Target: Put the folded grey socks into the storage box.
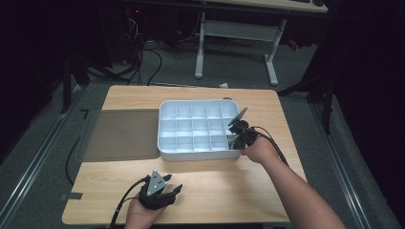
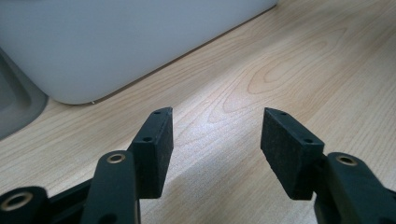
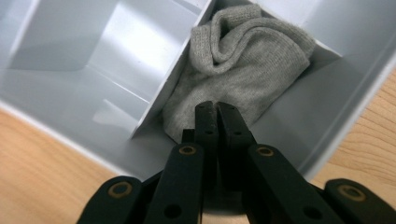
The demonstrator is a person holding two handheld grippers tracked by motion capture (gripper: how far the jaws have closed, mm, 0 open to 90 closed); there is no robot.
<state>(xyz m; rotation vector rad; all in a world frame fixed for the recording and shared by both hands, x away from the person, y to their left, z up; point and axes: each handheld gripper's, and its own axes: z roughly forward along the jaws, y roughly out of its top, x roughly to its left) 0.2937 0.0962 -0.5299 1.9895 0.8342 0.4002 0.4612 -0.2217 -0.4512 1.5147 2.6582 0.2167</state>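
A white tray point(image 1: 191, 153) divided into several compartments stands in the middle of the wooden table. A crumpled grey sock point(image 3: 247, 65) lies in one compartment at a corner of the tray point(image 3: 74, 42). My right gripper point(image 1: 233, 138) reaches into the tray's near right corner. In the right gripper view its jaws point(image 3: 216, 106) are shut tight, with the tips just over the sock. No fabric shows between the pads. My left gripper point(image 1: 174, 188) rests low over the bare table near the front edge. It is open point(image 2: 217, 140) and empty, pointing toward the tray's outer wall point(image 2: 116, 42).
A flat grey lid or mat point(image 1: 122, 133) lies against the tray's left side, and its edge shows in the left gripper view point(image 2: 14, 102). Bare wood point(image 1: 224, 191) stretches in front of the tray. A white desk frame point(image 1: 239, 33) and cables stand on the floor beyond the table.
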